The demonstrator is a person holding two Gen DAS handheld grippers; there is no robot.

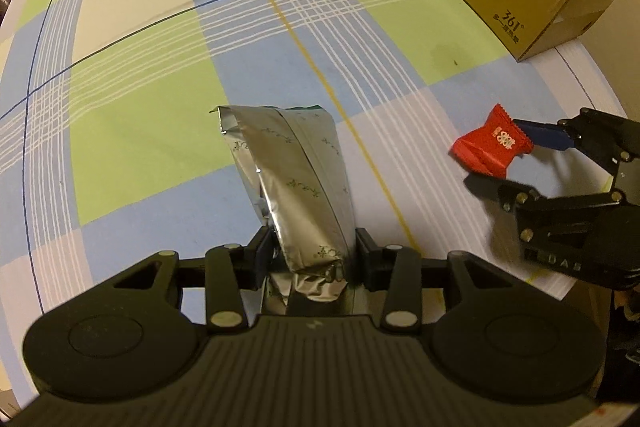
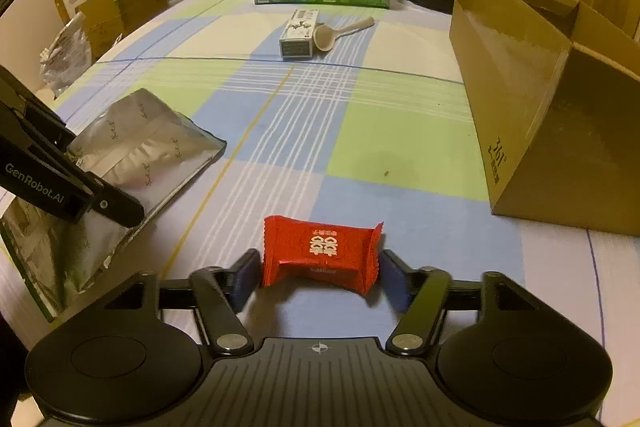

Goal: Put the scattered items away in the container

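Checked cloth covers the bench [image 2: 400, 147] where the left claw [image 1: 312, 251] pinches a silver pouch [image 1: 296, 179] for lifting, the right claw [image 2: 320, 271] straddles a red candy [image 2: 320, 251] loosely, and the cardboard box [image 2: 560, 107] waits at right.

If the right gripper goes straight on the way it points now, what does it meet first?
Probably the red candy packet, lying between the right gripper fingers, then the tablecloth under it; depth is unclear.

Bare bench [image 2: 360, 131] stretches left of the cardboard box [image 2: 520, 99]; beyond lie a small carton [image 2: 299, 35] and spoon [image 2: 340, 31].
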